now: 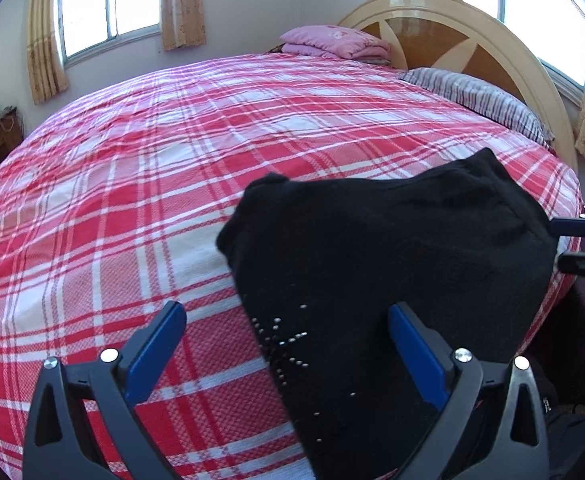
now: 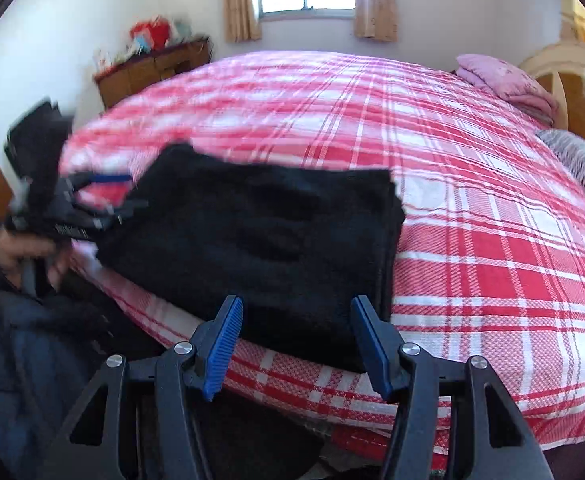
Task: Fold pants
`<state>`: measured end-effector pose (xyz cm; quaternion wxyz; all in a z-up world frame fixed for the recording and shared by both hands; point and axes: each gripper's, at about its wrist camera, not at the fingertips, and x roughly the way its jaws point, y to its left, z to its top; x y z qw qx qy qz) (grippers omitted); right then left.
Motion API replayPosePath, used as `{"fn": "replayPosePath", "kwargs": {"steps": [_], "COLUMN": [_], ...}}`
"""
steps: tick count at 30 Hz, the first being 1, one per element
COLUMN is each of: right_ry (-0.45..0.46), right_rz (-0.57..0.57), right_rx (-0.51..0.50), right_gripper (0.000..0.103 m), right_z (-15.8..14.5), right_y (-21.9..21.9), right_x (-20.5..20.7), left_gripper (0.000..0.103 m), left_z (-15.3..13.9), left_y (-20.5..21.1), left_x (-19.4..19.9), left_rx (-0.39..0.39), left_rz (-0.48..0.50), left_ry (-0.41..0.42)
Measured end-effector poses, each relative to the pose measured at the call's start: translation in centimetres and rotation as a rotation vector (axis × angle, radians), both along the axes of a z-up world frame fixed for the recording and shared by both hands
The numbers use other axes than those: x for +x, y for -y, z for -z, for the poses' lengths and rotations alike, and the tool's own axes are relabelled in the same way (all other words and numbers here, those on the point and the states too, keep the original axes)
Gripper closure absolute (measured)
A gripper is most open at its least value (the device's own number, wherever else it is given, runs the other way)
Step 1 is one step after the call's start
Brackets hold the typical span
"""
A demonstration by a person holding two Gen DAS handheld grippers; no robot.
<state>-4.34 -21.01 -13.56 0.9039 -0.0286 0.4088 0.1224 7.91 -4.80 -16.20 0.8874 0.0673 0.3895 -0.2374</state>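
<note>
Black pants (image 2: 252,236) lie folded in a thick stack on the red-and-white plaid bed (image 2: 472,208), at its near edge, away from the headboard (image 1: 452,36). The left tool (image 1: 288,344) hangs over the pants' end by the small silver studs (image 1: 288,344), its blue pads spread wide and gripping nothing. The right tool (image 2: 296,340) sits at the pants' other end, also wide open and empty.
</note>
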Motion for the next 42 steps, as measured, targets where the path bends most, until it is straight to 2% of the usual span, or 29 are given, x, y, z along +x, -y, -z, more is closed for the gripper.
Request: {"fn": "replayPosePath", "kwargs": {"steps": [3,8,13,21,28,29,31,32,37,40,42], "right_ry": [0.049,0.011,-0.060,-0.086,-0.048,-0.042,-0.046,-0.041,-0.049,-0.043,-0.038], "right_rz": [0.070,0.214,0.291,0.318,0.290,0.287,0.270,0.271,0.264,0.246,0.250], "right_rx": [0.072,0.103,0.138,0.213,0.267,0.268,0.317,0.324,0.348,0.303,0.296], "right_gripper": [0.045,0.045,0.045,0.045,0.046,0.049,0.059,0.060,0.061,0.061,0.061], "right_z": [-1.7,-1.0,0.9,2.3,3.3,3.2,3.3,3.2,3.6,4.0,4.0], "right_y": [1.5,3.6,4.7,5.5,5.3,5.2,5.3,5.3,5.7,5.2,5.1], "right_x": [0.5,3.2,5.4,7.3,7.4,7.3,7.2,7.1,7.3,7.5,7.5], "left_gripper": [0.000,0.000,0.000,0.000,0.000,0.000,0.005,0.006,0.016,0.018,0.023], "left_z": [0.0,-1.1,0.2,1.5,1.7,1.6,1.5,1.5,1.4,1.4,1.3], "left_y": [-0.4,-1.3,-1.7,-0.7,0.1,0.1,-0.1,-0.2,-0.1,0.0,0.2], "left_x": [0.5,0.4,1.3,1.2,1.3,1.2,1.3,1.3,1.2,1.3,1.2], "left_rx": [-0.029,-0.034,-0.075,-0.115,-0.128,-0.132,-0.150,-0.161,-0.191,-0.206,-0.210], "left_rz": [-0.017,-0.070,-0.079,-0.037,-0.012,-0.010,-0.002,0.003,0.028,0.037,0.048], "left_ry": [-0.018,0.043,-0.034,-0.081,-0.043,-0.043,-0.052,-0.056,-0.064,-0.070,-0.069]}}
